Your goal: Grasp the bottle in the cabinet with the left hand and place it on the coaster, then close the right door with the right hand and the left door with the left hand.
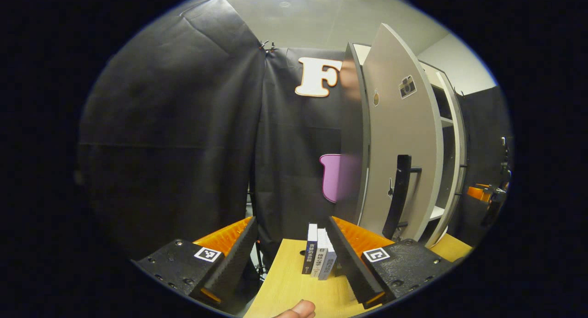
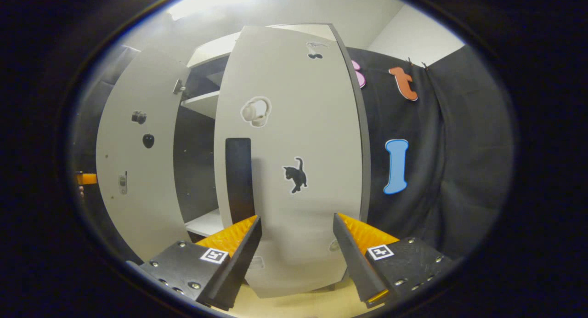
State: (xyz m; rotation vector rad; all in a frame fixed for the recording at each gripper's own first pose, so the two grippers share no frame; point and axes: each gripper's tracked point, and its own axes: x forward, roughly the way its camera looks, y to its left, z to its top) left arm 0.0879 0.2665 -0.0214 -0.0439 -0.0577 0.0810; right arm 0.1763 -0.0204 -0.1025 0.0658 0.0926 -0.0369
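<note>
The cabinet [image 2: 202, 102] stands on the tabletop [image 1: 294, 281] with both doors partly open, its shelves showing through the gap between them. I cannot make out the bottle or the coaster from where my tools are, so I cannot say whether the bottle is already placed; with the right tool squared up to a door, I judge the closing step to be the one in hand.

The right door [image 2: 294, 171] is the biggest thing before my right tool [image 2: 296, 253], whose fingers are spread wide and hold nothing. The door's face lies just ahead of the tips, with the dark vertical handle [image 2: 239, 180] off toward the left finger. To close it well, I would push flat on the panel away from the hinge side, near the handle, and follow the door's arc instead of pushing straight.

The left door [image 1: 399, 139] stands ajar to the right of my left tool [image 1: 289, 263], also open and empty. Its long black handle [image 1: 398, 194] is near the right finger. A few upright books [image 1: 319, 258] stand on the tabletop between the fingers; I should swing clear of them.
</note>
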